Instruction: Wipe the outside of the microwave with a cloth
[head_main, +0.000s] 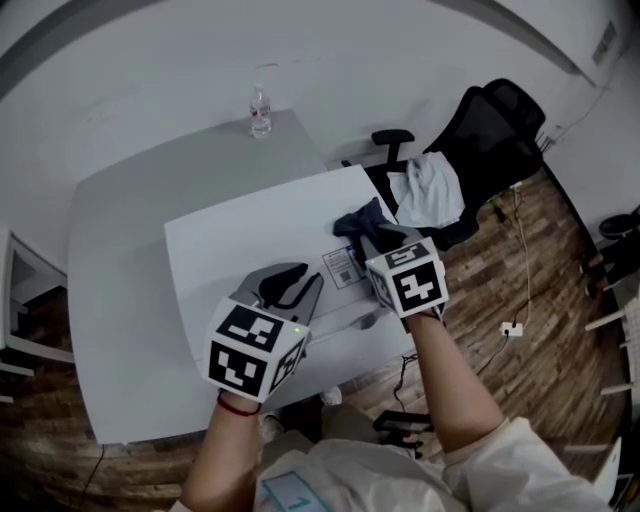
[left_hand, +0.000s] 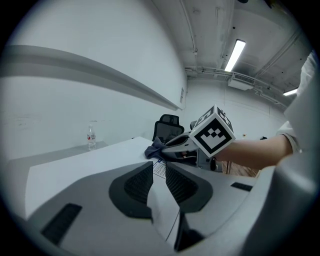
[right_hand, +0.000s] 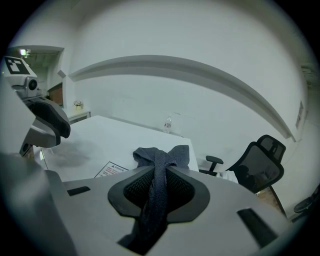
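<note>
The microwave's white top (head_main: 240, 250) fills the middle of the head view and carries a printed label (head_main: 343, 265). My right gripper (head_main: 385, 236) is shut on a dark blue cloth (head_main: 358, 222), which bunches out past the fingertips onto the top near its far right corner. In the right gripper view the cloth (right_hand: 159, 162) runs as a twisted strip between the pads. My left gripper (head_main: 296, 282) hovers over the top's near part, left of the right one. It is open, and only the white top shows in its gap (left_hand: 159, 168).
The microwave stands on a grey table (head_main: 120, 230) with a water bottle (head_main: 260, 110) at its far edge. A black office chair (head_main: 490, 150) with a white garment (head_main: 425, 190) on it stands to the right, over a wooden floor with cables.
</note>
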